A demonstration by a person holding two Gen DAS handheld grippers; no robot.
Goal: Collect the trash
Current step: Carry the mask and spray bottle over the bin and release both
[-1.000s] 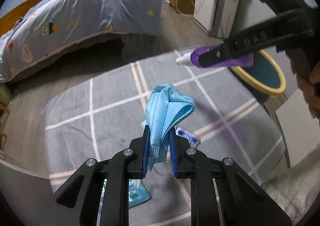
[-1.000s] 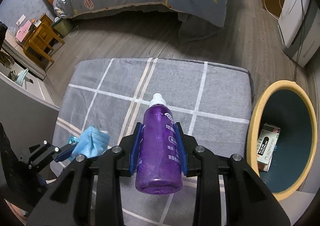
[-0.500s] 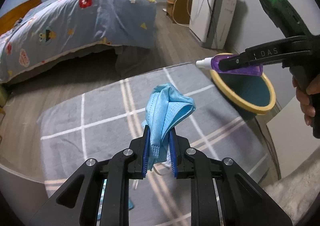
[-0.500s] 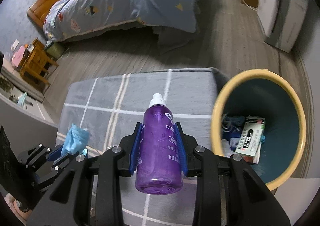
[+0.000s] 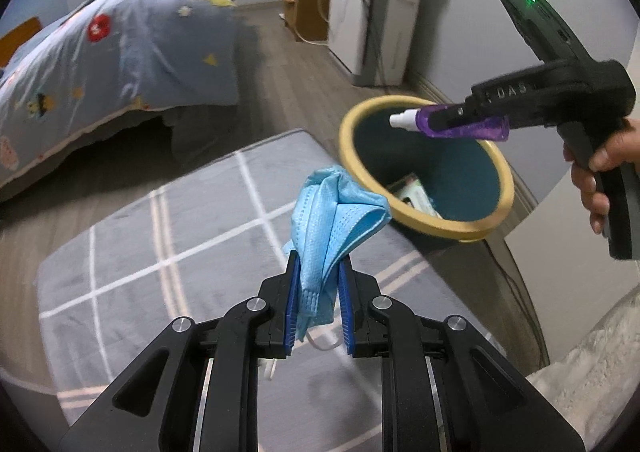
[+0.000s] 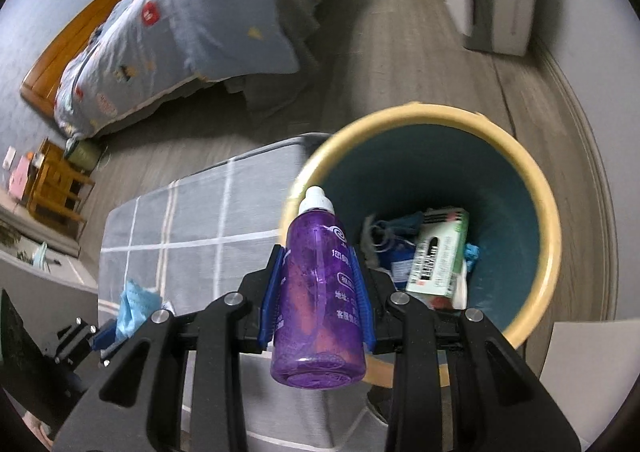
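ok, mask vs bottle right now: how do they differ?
The mask is soft, crumpled blue fabric; the bottle is rigid purple plastic with a white cap. The mask sits over the rug, short of the bin; the bottle is over the bin's rim. Both are clamped, mask in the left hand-held gripper, bottle in the right.

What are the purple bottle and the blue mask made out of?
The see-through purple bottle with a white cap looks like glossy plastic: light passes through it. The crumpled light blue face mask looks like soft, matte non-woven fabric, with folds and stitched dotted edges.
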